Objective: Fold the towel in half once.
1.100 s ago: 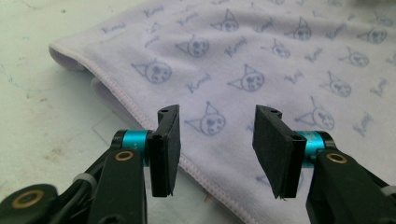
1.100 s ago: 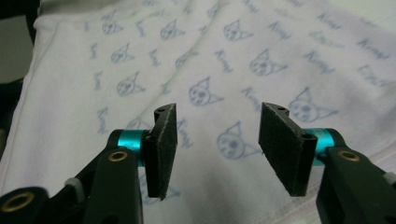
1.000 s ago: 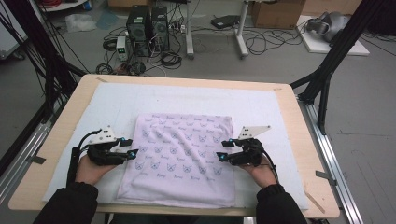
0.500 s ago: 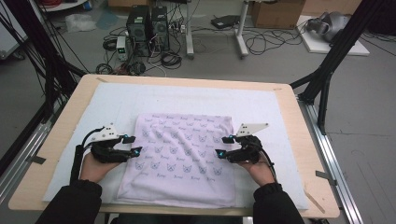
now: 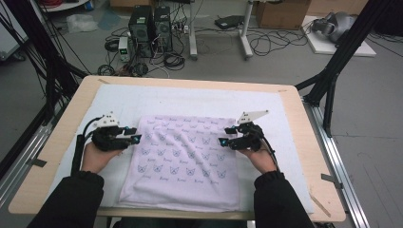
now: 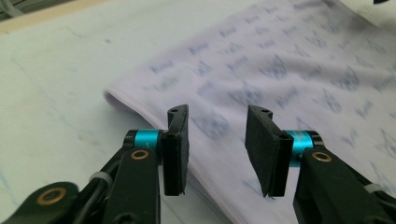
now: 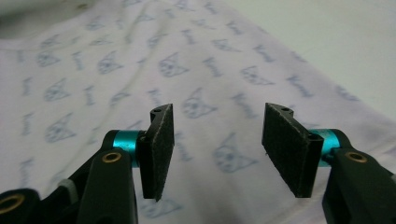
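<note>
1. Folded lilac cloth (image 5: 183,159), printed with small blue cat-face motifs: lies flat at the centre of the white table cover (image 5: 190,102), its layered fold edge facing 9 o'clock, as the left gripper view shows.
2. Left gripper (image 5: 134,138): at 9 o'clock of the cloth, its tips at the cloth's left edge. In the left gripper view the jaws stand apart with only air between the pads (image 6: 177,140); they have just been closing, though nothing is pinched.
3. Right gripper (image 5: 222,141): at 3 o'clock, tips pointing inward over the cloth's right portion. Jaws likewise spread and have just narrowed; the pads (image 7: 159,140) hang above the printed surface without pressing it.
4. Step in hand (judged): approach for a two-sided grasp, probably to fold or lift the cloth.
5. Next move (judged): each gripper must drop to its edge, slip one jaw beneath the layers, and close evenly so that the stack is not dragged askew.
6. Wooden table (image 5: 294,109): borders the cover on all sides.
</note>
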`<state>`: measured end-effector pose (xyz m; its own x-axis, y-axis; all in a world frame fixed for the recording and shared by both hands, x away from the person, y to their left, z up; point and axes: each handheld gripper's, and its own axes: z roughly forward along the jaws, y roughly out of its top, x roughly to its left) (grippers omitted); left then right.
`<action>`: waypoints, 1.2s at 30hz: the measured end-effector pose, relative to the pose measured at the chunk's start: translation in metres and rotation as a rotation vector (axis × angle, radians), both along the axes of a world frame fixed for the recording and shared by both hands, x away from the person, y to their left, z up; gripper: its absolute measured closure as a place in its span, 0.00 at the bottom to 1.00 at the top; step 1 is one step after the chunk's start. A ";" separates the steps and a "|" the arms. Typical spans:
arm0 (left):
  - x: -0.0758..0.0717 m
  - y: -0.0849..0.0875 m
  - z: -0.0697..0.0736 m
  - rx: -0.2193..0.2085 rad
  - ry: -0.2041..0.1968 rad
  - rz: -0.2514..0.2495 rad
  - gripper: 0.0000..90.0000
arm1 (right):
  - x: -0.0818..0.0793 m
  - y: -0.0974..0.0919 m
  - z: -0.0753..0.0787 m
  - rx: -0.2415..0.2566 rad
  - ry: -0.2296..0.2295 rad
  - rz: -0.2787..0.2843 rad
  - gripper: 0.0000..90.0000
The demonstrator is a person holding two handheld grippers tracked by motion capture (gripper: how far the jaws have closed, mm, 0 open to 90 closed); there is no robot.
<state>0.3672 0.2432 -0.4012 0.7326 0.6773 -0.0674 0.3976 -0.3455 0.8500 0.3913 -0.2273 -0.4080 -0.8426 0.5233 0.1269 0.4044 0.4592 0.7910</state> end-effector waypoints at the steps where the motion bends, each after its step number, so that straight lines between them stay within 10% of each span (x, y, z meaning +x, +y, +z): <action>1: 0.010 0.002 0.005 -0.005 0.001 0.012 0.67 | 0.006 -0.001 0.001 -0.007 0.004 -0.009 0.48; 7: 0.060 0.007 0.011 0.001 0.056 0.109 0.65 | 0.049 -0.003 0.006 -0.098 0.027 -0.069 0.48; 13: 0.100 -0.009 -0.005 0.001 0.198 0.148 0.53 | 0.077 -0.013 0.001 -0.133 0.034 -0.169 0.47; 17: 0.112 -0.022 -0.022 0.069 0.270 0.176 0.45 | 0.084 -0.022 -0.010 -0.146 0.102 -0.218 0.43; 20: 0.113 -0.028 -0.031 0.095 0.306 0.144 0.65 | 0.087 -0.020 -0.018 -0.128 0.149 -0.214 0.45; 24: 0.108 -0.032 -0.025 0.084 0.247 0.099 0.91 | 0.088 -0.012 -0.024 -0.136 0.180 -0.155 0.92; 30: 0.083 -0.015 0.009 -0.026 0.090 0.044 0.93 | 0.071 -0.017 0.007 -0.055 0.080 -0.118 0.94; 36: 0.015 0.001 0.010 -0.070 -0.084 -0.044 0.91 | 0.016 -0.028 0.036 -0.016 -0.054 -0.027 0.94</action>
